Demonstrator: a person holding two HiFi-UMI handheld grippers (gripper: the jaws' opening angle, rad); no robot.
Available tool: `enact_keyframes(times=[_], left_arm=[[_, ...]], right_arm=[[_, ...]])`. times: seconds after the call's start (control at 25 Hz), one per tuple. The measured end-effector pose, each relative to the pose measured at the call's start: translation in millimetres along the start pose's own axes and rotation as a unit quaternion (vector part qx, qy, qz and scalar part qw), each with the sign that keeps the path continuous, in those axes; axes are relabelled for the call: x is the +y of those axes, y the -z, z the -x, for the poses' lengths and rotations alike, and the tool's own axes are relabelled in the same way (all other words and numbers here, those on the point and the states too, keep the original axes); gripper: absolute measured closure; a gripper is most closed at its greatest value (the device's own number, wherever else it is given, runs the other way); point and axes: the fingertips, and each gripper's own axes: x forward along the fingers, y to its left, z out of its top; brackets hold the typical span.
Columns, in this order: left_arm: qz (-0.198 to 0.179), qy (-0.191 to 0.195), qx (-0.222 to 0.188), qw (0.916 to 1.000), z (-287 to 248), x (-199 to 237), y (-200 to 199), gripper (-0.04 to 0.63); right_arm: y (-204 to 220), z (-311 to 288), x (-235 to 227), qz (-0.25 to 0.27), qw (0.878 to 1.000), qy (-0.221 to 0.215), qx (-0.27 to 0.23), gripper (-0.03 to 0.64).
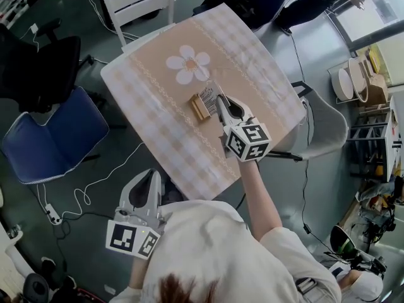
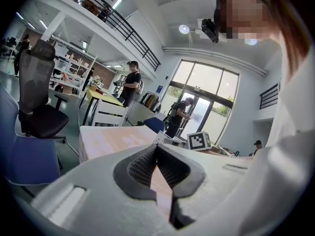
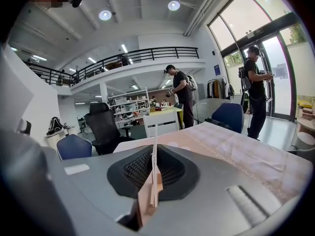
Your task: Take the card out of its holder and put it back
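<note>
Inside right tool (image 3: pixel 154 155), card (image 3: pixel 154 191) edge-on

My right arm (image 1: pixel 260 194) reaches forward, and the right gripper (image 1: pixel 219 98) tilts slightly down, jaws seemingly pinched on the thin card (image 3: pixel 155 154). My left gripper (image 1: pixel 153 174) hangs low beside me, jaws together, empty.

right gripper (image 3: pixel 154 149) | jaws pinched on thin white card (image 3: pixel 155 181), edge-on | wooden holder (image 3: pixel 146 204) at its foot | checked table (image 3: pixel 236 154) beyond
</note>
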Motion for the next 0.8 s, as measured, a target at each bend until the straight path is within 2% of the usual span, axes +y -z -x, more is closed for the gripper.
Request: enact_keyframes(times=[0.8], left_arm=[[-0.002, 0.001, -0.002, 1.0000, 3, -3, 2, 0.595]], right_arm=[[15, -3, 5, -0.003, 1.000, 0.001, 0.011, 0.600]])
